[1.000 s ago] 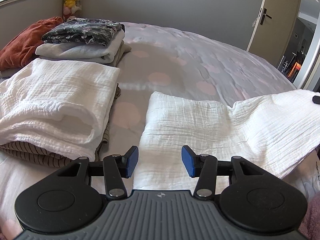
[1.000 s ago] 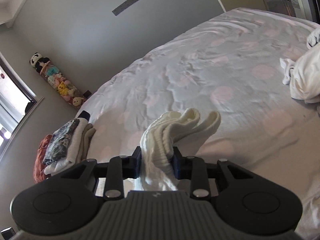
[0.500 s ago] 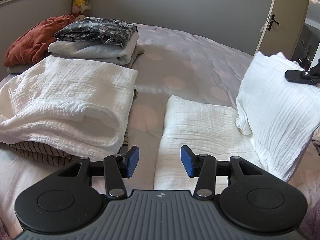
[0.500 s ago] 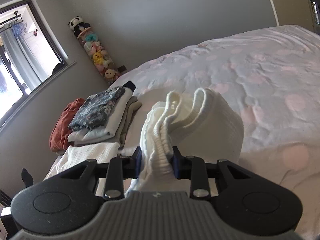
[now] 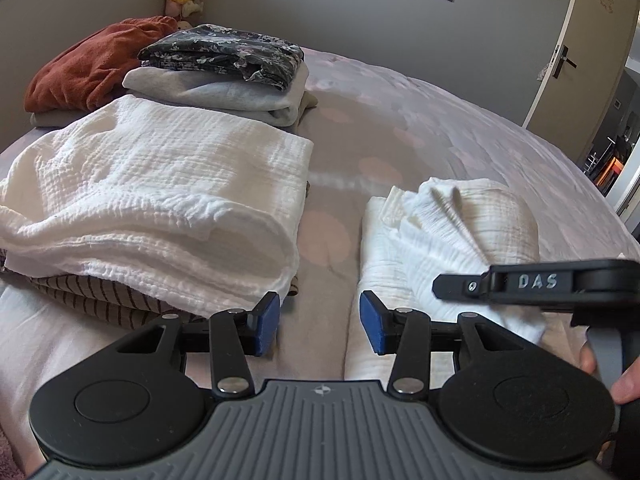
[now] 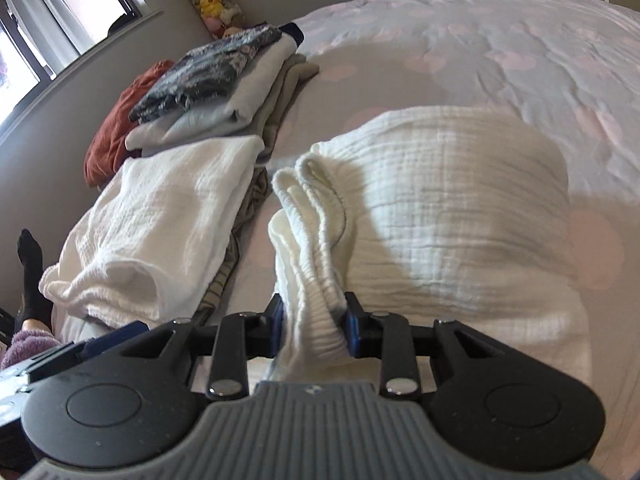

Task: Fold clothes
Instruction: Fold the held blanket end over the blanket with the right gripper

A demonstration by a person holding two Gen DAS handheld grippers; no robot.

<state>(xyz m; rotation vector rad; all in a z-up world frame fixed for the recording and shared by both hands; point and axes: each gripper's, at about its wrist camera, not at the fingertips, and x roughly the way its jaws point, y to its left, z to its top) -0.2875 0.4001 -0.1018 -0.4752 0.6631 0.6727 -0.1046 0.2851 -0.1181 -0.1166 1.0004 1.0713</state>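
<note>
A white crinkled garment [image 6: 460,200] lies doubled over on the bed [image 6: 520,52], its bunched edge clamped between the blue pads of your right gripper [image 6: 312,326], which holds the thick gathered hem upright while the rest of the cloth mounds just beyond it. From your left wrist camera, the same garment [image 5: 452,228] sits just ahead and to the right, with your right gripper [image 5: 456,286] reaching across it from the right edge. Your left gripper [image 5: 319,322] hangs low over the bedspread with its jaws spread and nothing between them, its right pad [image 5: 372,326] close to the garment's near edge. To the left, a folded white cloth [image 5: 160,200] rests on a striped piece [image 5: 92,292]. Beyond it stands a stack topped by a dark floral garment [image 5: 224,54] over pale grey folds [image 5: 216,92], with a rust-coloured item [image 5: 92,64] beside it.
</note>
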